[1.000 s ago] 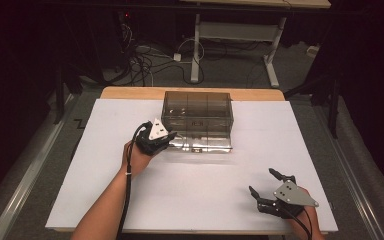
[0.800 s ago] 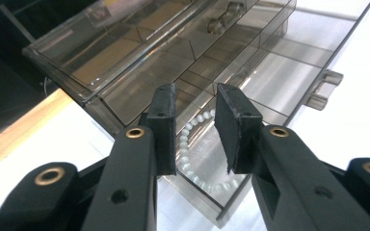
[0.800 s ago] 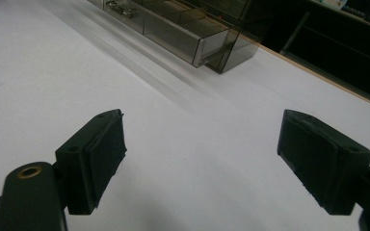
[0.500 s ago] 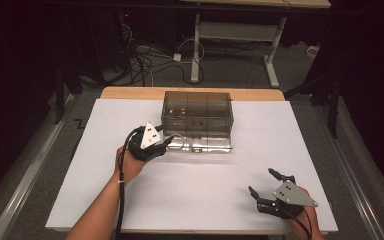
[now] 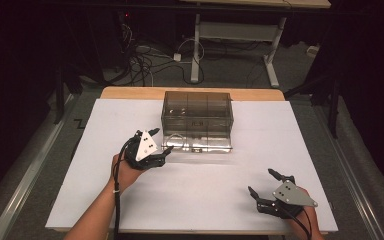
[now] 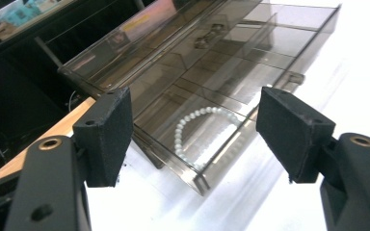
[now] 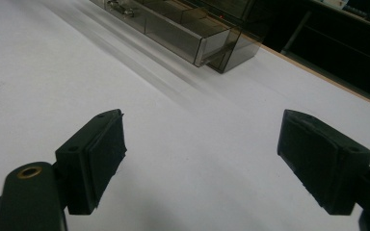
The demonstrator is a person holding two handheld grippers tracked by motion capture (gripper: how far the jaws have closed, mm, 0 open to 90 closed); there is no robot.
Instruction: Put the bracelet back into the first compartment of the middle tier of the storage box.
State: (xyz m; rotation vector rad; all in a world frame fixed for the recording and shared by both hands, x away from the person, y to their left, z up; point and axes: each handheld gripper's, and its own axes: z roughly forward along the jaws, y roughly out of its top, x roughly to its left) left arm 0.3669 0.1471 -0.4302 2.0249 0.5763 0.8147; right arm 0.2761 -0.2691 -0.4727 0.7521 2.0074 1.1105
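Observation:
A smoky clear drawer box [image 5: 197,107] stands at the back middle of the white table [image 5: 80,190]. Its lower drawer [image 5: 200,144] is pulled out toward me. A white bead bracelet [image 6: 195,132] lies in the drawer's end compartment [image 6: 212,144]. My left gripper [image 5: 161,141] is open just off the drawer's left front corner, touching nothing; its jaws frame the bracelet in the left gripper view [image 6: 197,134]. My right gripper [image 5: 260,181] rests open near the table's front right, and its jaws stand wide over bare table in the right gripper view [image 7: 217,154].
A small metal item [image 7: 120,7] lies in another drawer compartment. A wooden strip [image 5: 130,93] shows at the table's back edge. Cables [image 5: 145,60] and a desk frame [image 5: 240,35] stand on the floor beyond.
My left gripper has drawn back a little from the drawer, toward the near left. The drawer and the right gripper have not moved.

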